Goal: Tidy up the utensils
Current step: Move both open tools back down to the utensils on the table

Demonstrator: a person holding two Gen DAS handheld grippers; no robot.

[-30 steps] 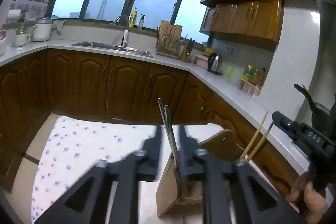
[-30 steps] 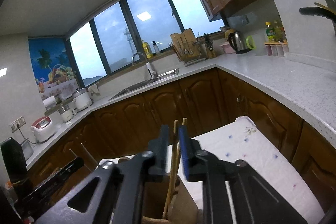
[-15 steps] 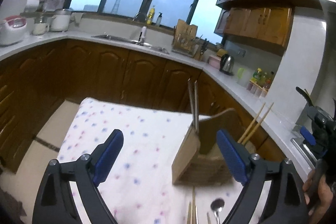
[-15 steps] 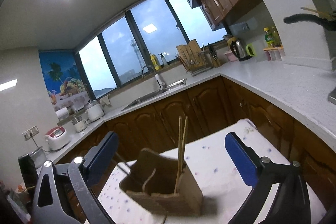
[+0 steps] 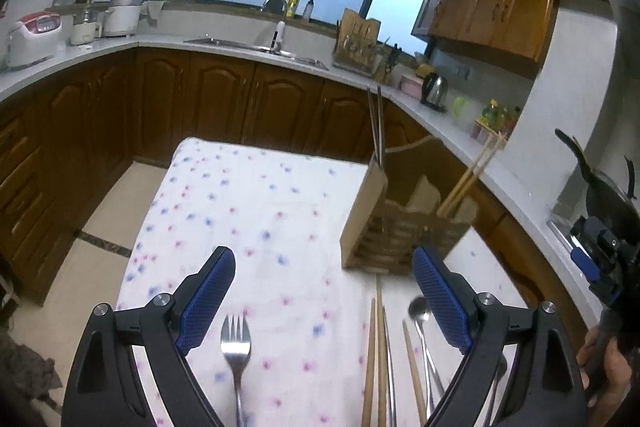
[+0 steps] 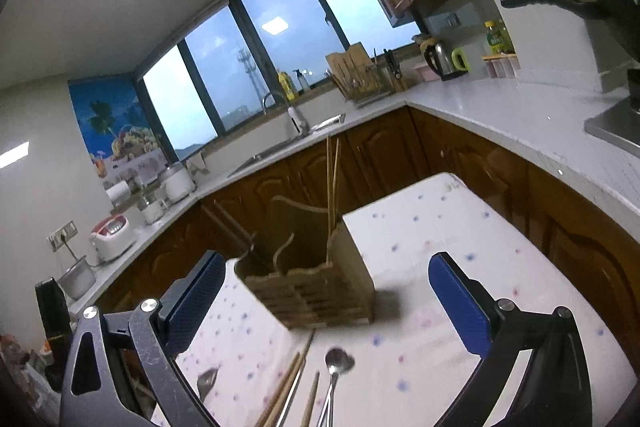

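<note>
Both grippers, left gripper (image 5: 324,301) and right gripper (image 6: 326,301), have just opened wide, nothing between the jaws. Wooden utensil holder (image 5: 394,227) stands on the floral tablecloth (image 5: 248,211) with chopsticks upright inside; fork (image 5: 236,345), spoon (image 5: 418,307) and loose chopsticks (image 5: 376,347) lie in front.

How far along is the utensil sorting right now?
Done: metal chopsticks and wooden chopsticks stand in the holder. In hand: nothing; the left gripper and right gripper are open and empty. Left on the cloth: fork, spoon and loose chopsticks.
</note>
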